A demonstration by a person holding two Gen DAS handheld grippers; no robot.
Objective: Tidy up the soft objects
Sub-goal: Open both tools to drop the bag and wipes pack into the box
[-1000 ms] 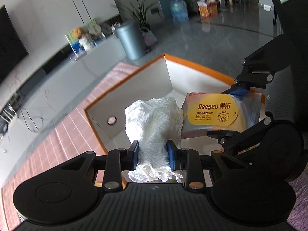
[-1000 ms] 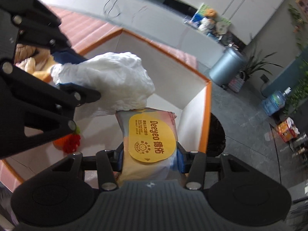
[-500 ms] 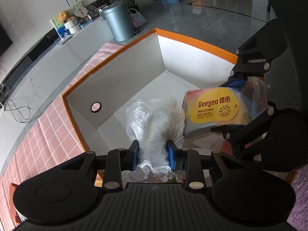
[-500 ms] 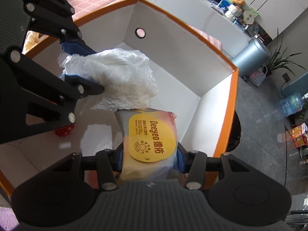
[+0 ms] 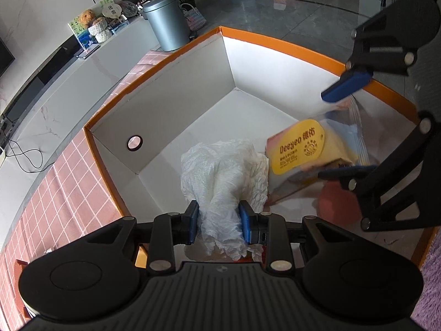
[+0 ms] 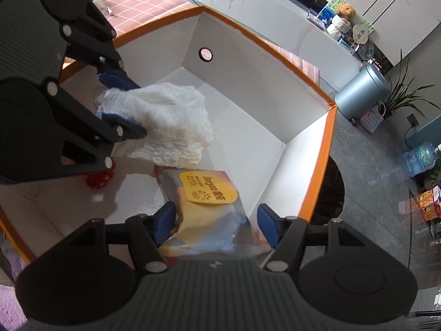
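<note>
Left wrist view: a crumpled white soft bundle, thin and crinkly like a diaper or wad of tissue (image 5: 224,176), sits pinched at its lower end between the blue pads of the left gripper (image 5: 219,222), whose jaws are clamped on it. The bundle hangs inside the large white box with an orange rim (image 5: 278,40), low over the box floor; whether it touches the floor cannot be told. Holding it by its tail end leaves the bulk free to settle once it is let go.

Just beside it on the right lies a soft pack of wet wipes with a round yellow "Deeyeo" label (image 5: 300,149), tilted, its near corner touching the white bundle. In the right wrist view the same pack (image 6: 209,193) sits between the blue pads of the right gripper (image 6: 217,226), but the jaws stand apart with a clear gap on the right side, so the pack appears released and resting in the box. Putting the two side by side looks like a way to fill the box neatly.

A small red thing (image 6: 99,179) lies on the box floor under the left gripper. Outside the box are a pink checked cloth on the counter (image 5: 63,182) and a grey metal bin (image 5: 165,22).
</note>
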